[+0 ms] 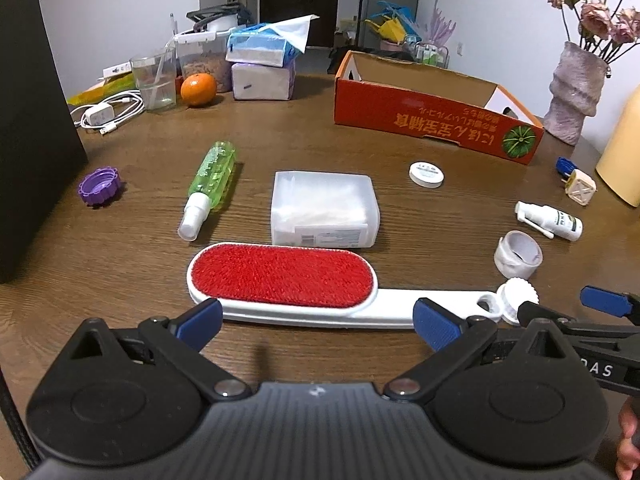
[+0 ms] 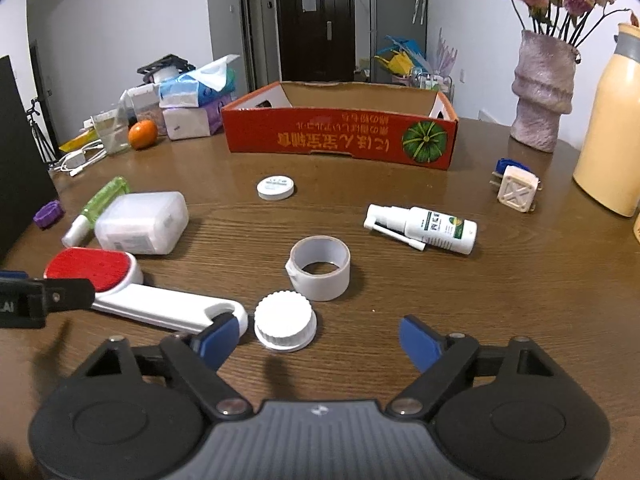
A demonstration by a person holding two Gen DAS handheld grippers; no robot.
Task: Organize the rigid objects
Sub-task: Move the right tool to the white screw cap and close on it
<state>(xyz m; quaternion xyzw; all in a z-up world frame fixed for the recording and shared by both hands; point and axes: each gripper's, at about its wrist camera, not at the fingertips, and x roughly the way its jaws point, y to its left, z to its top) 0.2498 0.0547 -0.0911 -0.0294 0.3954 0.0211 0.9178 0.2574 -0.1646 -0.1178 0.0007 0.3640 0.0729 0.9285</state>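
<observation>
The lint brush (image 1: 288,280) lies flat on the wooden table (image 1: 320,140), red pad up, its white handle running toward your right hand. Your left gripper (image 1: 318,322) hovers just in front of it with its jaws spread wide and nothing between them; the blue pads (image 1: 200,320) flank the brush's near edge without pressing on it. Touching the handle's looped end sits a ribbed white cap (image 2: 285,326). Your right gripper (image 2: 318,338) is released too, jaws apart on either side of that cap, gripping nothing.

Just behind the brush rests a frosted plastic box (image 1: 324,210), with a green spray bottle (image 1: 210,186) lying beside it. A tape roll (image 2: 320,268) stands just behind the cap, a white spray bottle (image 2: 428,228) lies further right, and a small round tin (image 2: 275,188) sits nearer the open orange carton (image 2: 340,136) at the table's far side.
</observation>
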